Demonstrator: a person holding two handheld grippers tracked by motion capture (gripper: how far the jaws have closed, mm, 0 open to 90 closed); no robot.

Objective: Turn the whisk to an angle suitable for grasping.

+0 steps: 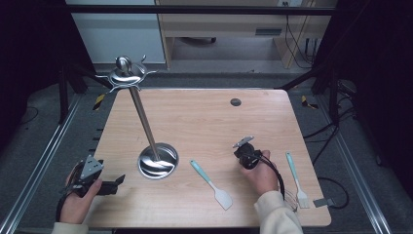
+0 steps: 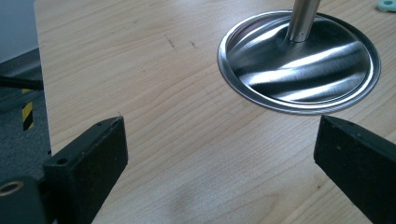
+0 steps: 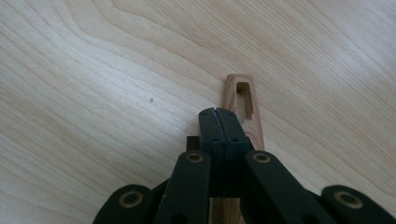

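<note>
Right gripper: jaws pressed together, nothing pinched, above a wooden handle.
Handle: flat on the table, just behind the jaws; long axis runs along them.
Left gripper: spread, empty, facing the stand base.
Nearer hand: right.

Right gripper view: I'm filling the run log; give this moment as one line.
left gripper open, near stand base | right gripper shut, over wooden handle | spatula, brush flat on table

wooden handle mostly hidden behind claw
</note>
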